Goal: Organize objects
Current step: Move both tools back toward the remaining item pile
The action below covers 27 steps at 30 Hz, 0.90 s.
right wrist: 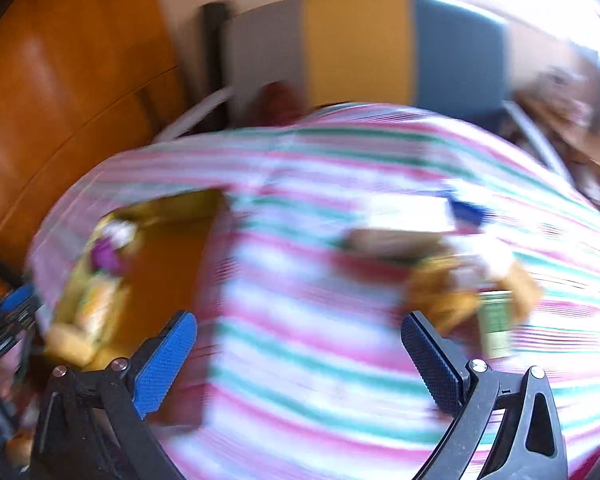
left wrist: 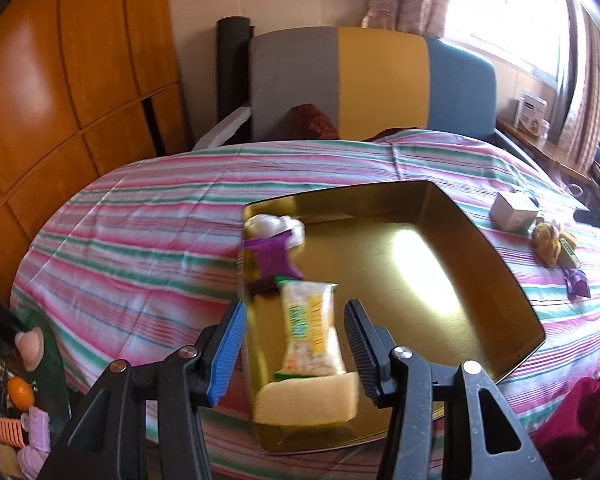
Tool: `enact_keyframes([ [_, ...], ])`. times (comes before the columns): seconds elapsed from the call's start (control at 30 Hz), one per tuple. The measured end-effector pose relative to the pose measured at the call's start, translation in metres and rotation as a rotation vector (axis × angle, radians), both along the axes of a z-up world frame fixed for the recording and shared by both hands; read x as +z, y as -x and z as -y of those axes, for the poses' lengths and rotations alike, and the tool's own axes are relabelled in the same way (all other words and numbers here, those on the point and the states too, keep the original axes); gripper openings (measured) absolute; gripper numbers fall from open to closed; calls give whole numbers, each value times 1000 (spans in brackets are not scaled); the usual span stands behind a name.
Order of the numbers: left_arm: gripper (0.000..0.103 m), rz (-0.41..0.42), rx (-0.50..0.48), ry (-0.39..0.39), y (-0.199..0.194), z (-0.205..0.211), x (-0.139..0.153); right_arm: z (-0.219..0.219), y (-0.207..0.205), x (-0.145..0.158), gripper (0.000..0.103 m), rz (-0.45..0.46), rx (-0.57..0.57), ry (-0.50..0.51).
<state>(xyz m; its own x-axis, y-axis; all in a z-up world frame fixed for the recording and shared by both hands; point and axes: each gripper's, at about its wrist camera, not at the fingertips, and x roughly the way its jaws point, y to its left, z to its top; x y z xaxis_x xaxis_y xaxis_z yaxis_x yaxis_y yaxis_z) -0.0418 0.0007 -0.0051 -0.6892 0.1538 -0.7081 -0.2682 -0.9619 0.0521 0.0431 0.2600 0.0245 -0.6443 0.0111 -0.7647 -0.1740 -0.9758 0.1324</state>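
Observation:
A gold tin tray (left wrist: 480,280) lies on the striped bed. Along its left side lie a white wad with a purple piece (left wrist: 274,258), a clear snack packet (left wrist: 312,330) and a pale yellow sponge-like slab (left wrist: 308,400). My left gripper (left wrist: 294,344) is open just above the tray, its fingers either side of the snack packet without touching it. My right gripper (right wrist: 300,360) is open and empty over the bedspread; that view is badly blurred. The tray (right wrist: 168,272) is to its left. A yellow-brown lump and a green packet (right wrist: 496,320) lie to its right.
On the bed right of the tray are a small white box (left wrist: 514,210), a yellow-brown toy (left wrist: 548,242) and a purple wrapper (left wrist: 578,282). A striped headboard (left wrist: 380,80), wooden wardrobe (left wrist: 60,100) and a cluttered glass side table (left wrist: 24,400) surround the bed.

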Motion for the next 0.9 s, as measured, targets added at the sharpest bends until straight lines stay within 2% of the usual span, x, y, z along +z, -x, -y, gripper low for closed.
enact_keyframes([
  [0.13,51,-4,-47,20,1,-26,4,-77,-13,1,103,-38,-231,-64],
  [0.23,51,-1,-101,24,0,-51,6,-132,-30,-14,103,-55,-415,-49],
  [0.33,51,5,-160,20,-1,-79,7,-182,-50,-36,103,-1,-631,88],
  [0.4,51,19,-206,10,-2,-100,7,-206,-65,-40,103,-40,-702,223],
  [0.53,51,75,-297,-37,0,-141,8,-224,-79,-48,103,-41,-757,359],
  [0.6,51,84,-333,-43,2,-162,10,-224,-80,-47,103,-48,-755,364],
  [0.8,51,78,-476,60,8,-231,11,-210,-71,-49,103,-59,-715,377],
  [0.87,59,85,-528,82,12,-252,10,-208,-73,-49,103,-67,-708,395],
  [0.9,69,89,-552,97,16,-264,8,-208,-74,-49,103,-73,-703,403],
])
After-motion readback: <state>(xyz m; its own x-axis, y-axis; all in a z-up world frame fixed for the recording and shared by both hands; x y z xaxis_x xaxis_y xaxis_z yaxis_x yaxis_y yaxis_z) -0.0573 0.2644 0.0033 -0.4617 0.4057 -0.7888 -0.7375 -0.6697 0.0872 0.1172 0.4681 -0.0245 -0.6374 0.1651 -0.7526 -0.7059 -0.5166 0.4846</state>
